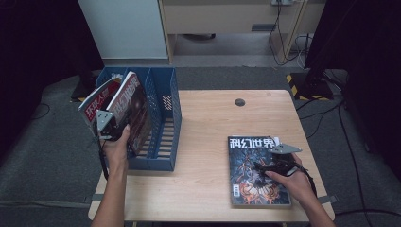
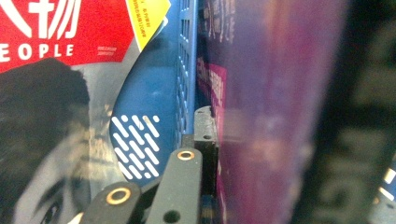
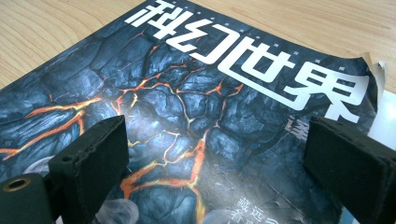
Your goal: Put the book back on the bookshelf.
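A: Nearest?
B: Right gripper [image 1: 265,166], jaws wide, holding nothing, over the lava-cover magazine [image 1: 255,172] titled 科幻世界, flat, long axis running away from the person.
A: Farther?
B: Left gripper [image 1: 113,127] clamped on a purple-backed magazine [image 1: 135,111], tilted in the blue file rack [image 1: 163,118], beside a red "PEOPLE" magazine [image 2: 56,28].

A light wooden table [image 1: 208,142] carries a blue file rack [image 1: 163,118] standing at its left edge and a dark magazine [image 1: 255,172] lying flat at its near right. A small round hole [image 1: 239,102] sits toward its far edge.
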`<control>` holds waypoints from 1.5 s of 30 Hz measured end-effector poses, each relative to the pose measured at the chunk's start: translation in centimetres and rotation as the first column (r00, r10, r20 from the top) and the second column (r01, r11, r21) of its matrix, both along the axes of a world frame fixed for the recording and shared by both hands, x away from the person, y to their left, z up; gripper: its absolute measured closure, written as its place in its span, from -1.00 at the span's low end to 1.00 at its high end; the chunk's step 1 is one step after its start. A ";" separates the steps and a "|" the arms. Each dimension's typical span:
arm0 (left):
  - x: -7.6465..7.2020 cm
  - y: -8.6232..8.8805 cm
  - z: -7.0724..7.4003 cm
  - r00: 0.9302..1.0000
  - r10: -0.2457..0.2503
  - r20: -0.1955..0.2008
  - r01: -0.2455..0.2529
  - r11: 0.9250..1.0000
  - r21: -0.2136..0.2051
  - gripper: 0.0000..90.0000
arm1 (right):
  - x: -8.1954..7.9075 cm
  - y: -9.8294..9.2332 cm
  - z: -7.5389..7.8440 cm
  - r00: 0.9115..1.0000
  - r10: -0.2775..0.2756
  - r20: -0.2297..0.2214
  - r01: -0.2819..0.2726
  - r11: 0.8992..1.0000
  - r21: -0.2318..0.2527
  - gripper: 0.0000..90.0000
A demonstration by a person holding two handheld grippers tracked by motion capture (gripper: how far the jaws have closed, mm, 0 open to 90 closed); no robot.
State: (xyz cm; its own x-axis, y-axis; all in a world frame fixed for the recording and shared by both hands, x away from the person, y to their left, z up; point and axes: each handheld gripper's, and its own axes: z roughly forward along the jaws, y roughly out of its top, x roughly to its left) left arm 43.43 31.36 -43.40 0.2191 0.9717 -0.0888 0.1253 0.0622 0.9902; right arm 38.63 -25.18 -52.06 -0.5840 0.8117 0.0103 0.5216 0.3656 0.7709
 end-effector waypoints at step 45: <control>-7.8 0.4 -1.9 0.996 0.025 -0.088 -0.028 0.999 -0.036 -0.22 | 0.0 0.0 0.0 1.000 -0.002 -0.002 0.002 1.000 -0.002 -0.85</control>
